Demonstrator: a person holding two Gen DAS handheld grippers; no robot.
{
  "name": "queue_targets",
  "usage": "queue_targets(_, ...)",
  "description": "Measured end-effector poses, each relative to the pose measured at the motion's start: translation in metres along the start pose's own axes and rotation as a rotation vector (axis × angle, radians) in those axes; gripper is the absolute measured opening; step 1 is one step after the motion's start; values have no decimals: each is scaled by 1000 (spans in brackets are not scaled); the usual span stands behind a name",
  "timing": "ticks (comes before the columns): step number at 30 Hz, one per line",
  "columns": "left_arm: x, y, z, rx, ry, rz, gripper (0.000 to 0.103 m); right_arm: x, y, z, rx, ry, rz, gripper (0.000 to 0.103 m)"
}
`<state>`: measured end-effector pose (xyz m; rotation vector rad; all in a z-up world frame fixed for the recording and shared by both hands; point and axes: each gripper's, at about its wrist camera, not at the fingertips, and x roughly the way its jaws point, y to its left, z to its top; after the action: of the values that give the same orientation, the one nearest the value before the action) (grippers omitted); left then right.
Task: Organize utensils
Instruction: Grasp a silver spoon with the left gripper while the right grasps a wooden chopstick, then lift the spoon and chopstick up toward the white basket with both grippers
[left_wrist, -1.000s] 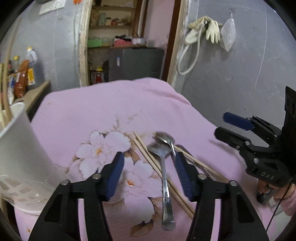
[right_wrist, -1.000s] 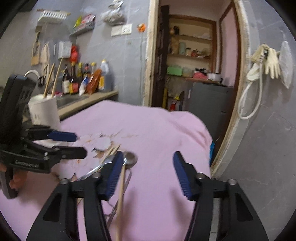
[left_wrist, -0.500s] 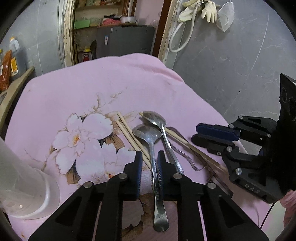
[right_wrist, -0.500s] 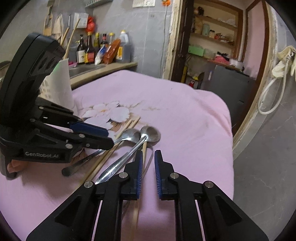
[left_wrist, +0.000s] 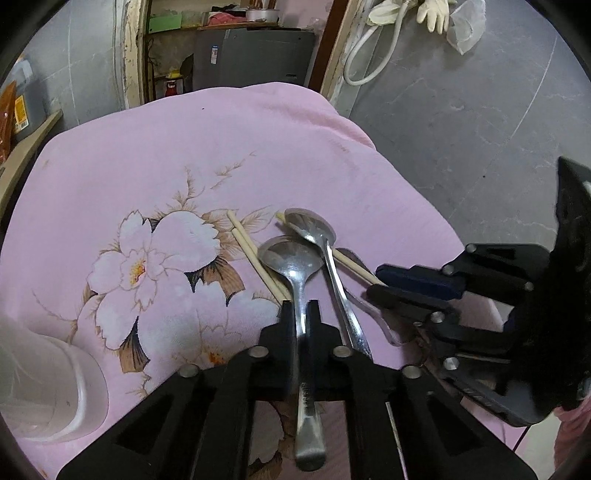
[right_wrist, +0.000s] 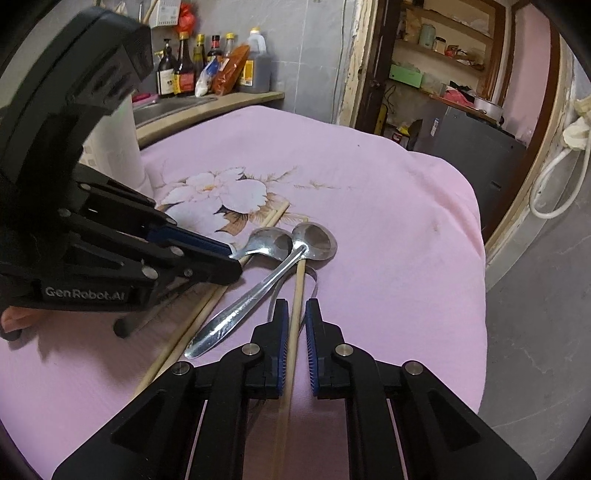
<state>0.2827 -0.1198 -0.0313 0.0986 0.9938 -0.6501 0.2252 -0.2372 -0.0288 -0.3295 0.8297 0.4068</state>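
Jaws of the left gripper (left_wrist: 299, 308) have just closed onto a spoon (left_wrist: 295, 273) lying on the pink cloth (left_wrist: 155, 155), beside a second spoon (left_wrist: 325, 251). From the right wrist, the right gripper (right_wrist: 295, 314) has just closed around a chopstick (right_wrist: 297, 295); whether both pads press it is unclear.

Grey plastered walls (left_wrist: 461, 92) close in this small kitchen. A worn wooden door frame (right_wrist: 356, 62) opens onto a back room with shelves (right_wrist: 443, 48) of jars and boxes and a dark grey cabinet (left_wrist: 255, 59) below them. Rubber gloves (left_wrist: 432, 13) and a looped white hose (left_wrist: 369, 55) hang on the wall beside the frame. A counter (right_wrist: 207, 105) along the far wall carries sauce bottles (right_wrist: 184, 62). The light is dim and even.
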Motion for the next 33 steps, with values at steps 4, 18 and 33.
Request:
queue_targets(4,-2,4,-1,-48,-9,-14,3,-1,-5,2,37,8,17,4)
queue_targets(18,-32,11,-12,-131,-63,-20,2,-31,-13,-13,73,-17,1,3)
queue_targets(33,-41,6,-30,-183,-73,23,2,-25,-34,-17,174,48,-44,3)
